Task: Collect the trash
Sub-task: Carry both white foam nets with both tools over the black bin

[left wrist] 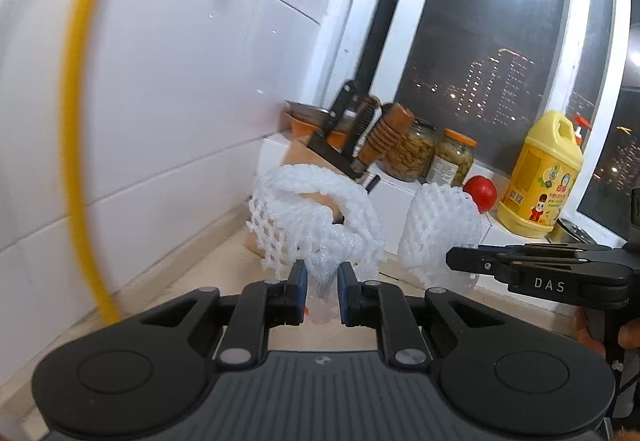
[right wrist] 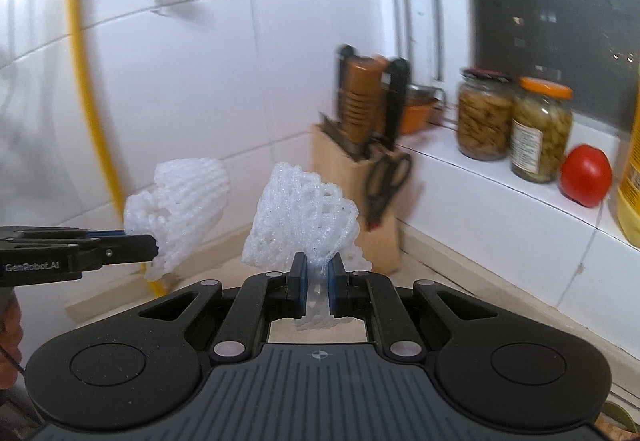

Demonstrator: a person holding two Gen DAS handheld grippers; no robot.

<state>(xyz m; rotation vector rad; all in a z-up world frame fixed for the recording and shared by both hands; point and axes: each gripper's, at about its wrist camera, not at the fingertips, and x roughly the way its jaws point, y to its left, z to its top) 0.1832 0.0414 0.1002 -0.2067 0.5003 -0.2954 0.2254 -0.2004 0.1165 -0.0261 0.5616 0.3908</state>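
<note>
Because crushable foam netting needs only a light pinch, the left tongs [left wrist: 322,291] were clamped on one white foam net [left wrist: 316,221] and the right tongs [right wrist: 317,283] on another [right wrist: 304,217], both held clear above the desk [left wrist: 224,269] for carrying off as trash.

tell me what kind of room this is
Most likely a home kitchen counter by a window at night: a knife block stands in the tiled corner, jars of pickled vegetables and a tomato sit on the sill, beside a yellow detergent jug.
</note>
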